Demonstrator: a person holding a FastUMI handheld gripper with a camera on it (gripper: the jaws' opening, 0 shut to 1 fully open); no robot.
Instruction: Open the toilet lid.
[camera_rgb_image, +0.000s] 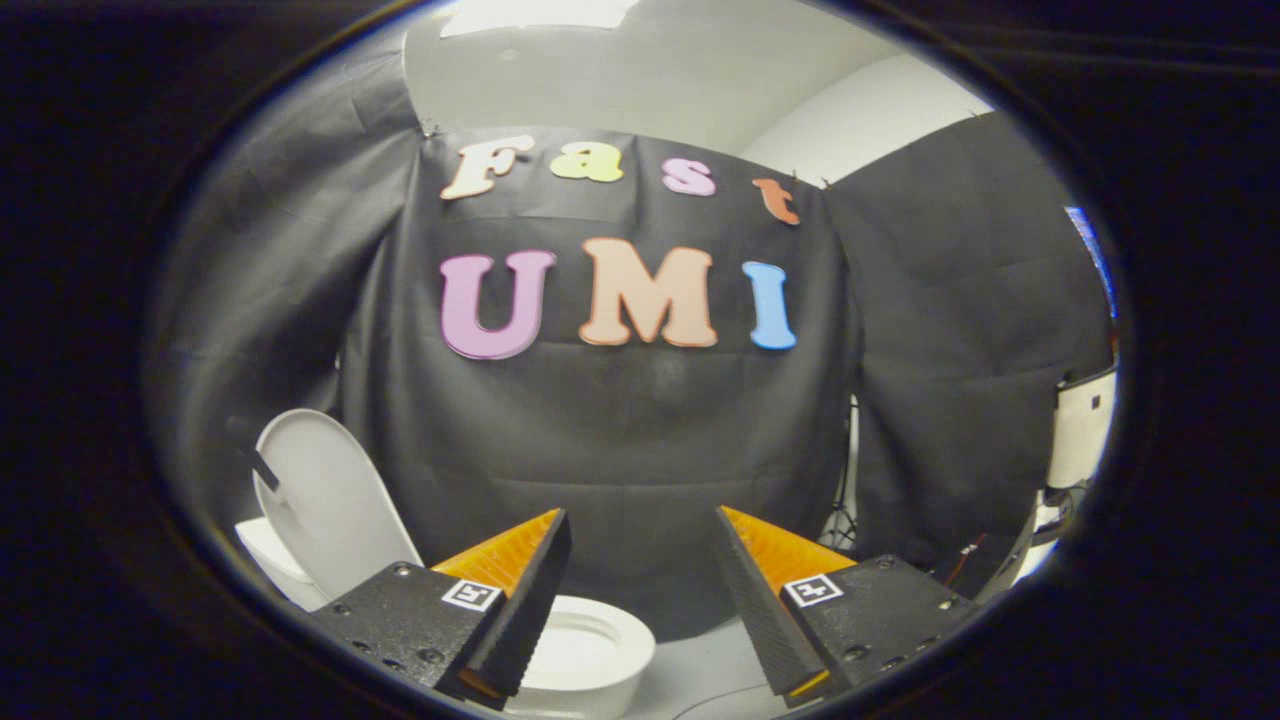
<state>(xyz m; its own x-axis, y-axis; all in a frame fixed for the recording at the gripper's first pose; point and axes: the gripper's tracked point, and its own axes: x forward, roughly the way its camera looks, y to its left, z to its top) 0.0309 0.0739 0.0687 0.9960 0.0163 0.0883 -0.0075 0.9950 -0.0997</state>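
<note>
Gripper (643, 530) released, nothing btwn fingers, toilet lid (325, 500) already upright beyond left finger w/ seat (585, 640) just below; careless swing could knock lid back down.

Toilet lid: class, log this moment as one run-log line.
toilet lid: raised, upright | toilet seat: down, uncovered | tool: open, holds nothing, above seat | task: lid open

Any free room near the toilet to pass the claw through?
Free: the gap between the open claw fingers, and floor between bowl and black cloth wall. Crowded: raised lid stands just beyond one finger.
</note>
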